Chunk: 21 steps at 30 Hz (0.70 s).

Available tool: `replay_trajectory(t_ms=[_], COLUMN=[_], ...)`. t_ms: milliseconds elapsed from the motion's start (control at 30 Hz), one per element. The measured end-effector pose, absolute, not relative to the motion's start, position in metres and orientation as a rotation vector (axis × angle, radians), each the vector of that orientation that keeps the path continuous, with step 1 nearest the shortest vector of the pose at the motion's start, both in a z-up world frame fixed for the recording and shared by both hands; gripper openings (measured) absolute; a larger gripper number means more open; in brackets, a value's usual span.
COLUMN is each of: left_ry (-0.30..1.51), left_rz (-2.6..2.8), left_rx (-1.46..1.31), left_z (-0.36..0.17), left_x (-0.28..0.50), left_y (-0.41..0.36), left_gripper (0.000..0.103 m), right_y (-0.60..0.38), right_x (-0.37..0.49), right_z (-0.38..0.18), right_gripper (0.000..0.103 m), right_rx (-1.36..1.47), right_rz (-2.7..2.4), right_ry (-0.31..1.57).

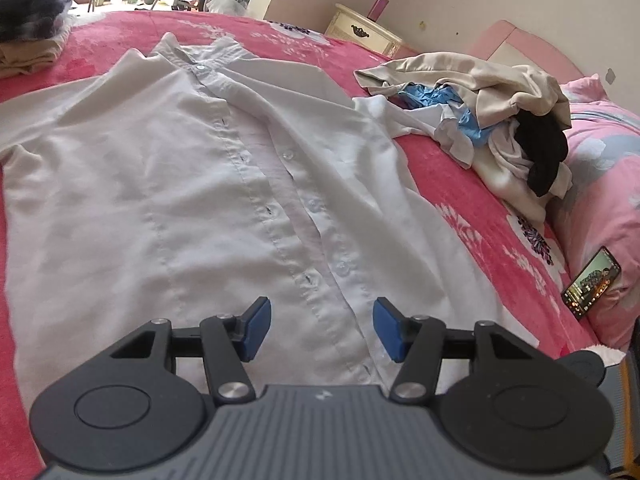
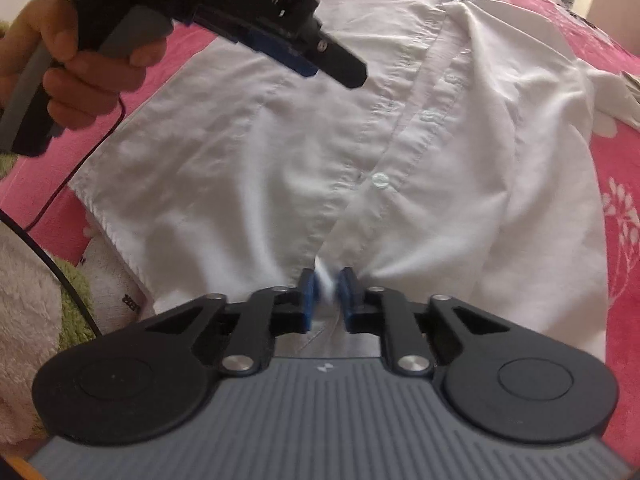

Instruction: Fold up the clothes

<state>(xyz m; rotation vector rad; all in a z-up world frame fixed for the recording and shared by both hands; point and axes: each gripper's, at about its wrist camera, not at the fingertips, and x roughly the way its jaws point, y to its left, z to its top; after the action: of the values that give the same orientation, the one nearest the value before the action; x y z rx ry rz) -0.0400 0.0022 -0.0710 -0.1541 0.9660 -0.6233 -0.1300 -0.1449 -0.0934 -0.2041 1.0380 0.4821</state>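
Observation:
A white button-up shirt [image 1: 160,184] lies spread front-up on a pink-red bedspread [image 1: 460,208], collar at the far end. My left gripper [image 1: 321,320] hovers over the button placket near the hem, blue pads wide apart and nothing between them. In the right wrist view the same shirt [image 2: 460,160] fills the frame. My right gripper [image 2: 328,284] is shut on a pinch of white cloth at the shirt's near edge by the placket, and the fabric puckers toward it. The left gripper [image 2: 332,66], held by a hand [image 2: 72,72], shows from the side at upper left above the shirt.
A heap of unfolded clothes [image 1: 500,120] lies to the shirt's right beside a pink pillow [image 1: 600,160]. A lit phone [image 1: 592,282] leans against the pillow. Folded garments [image 1: 28,52] sit at far left. A fluffy blanket [image 2: 24,280] and a dark cable [image 2: 60,280] border the near edge.

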Motion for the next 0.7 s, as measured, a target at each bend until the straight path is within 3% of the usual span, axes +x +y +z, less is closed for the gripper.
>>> replay_trajectory(t_ms=[267,367,500,700], left_ry=[0.904,0.883,0.868,0.876], left_rz=[-0.586,-0.549,-0.481,-0.47], left_rx=[-0.102,-0.055,0.002,0.01], left_z=[-0.078,-0.083,-0.092,-0.099], left_x=[0.016,0.046,0.086,0.126], left_y=[-0.028,-0.039,-0.047,-0.061], left_gripper=[0.055,0.049,0.04,0.041], right_y=[-0.194,-0.204,-0.21,-0.215], right_x=[-0.131,-0.13,-0.13,-0.133], right_z=[-0.093,-0.094,-0.099,-0.099], right_gripper=[0.003,0.003,0.003,0.003], right_rx=[0.109,0.182,0.222,0.237], right_rz=[0.413,0.404,0.409,0.448], right_ry=[1.055,1.063,1.071,1.072])
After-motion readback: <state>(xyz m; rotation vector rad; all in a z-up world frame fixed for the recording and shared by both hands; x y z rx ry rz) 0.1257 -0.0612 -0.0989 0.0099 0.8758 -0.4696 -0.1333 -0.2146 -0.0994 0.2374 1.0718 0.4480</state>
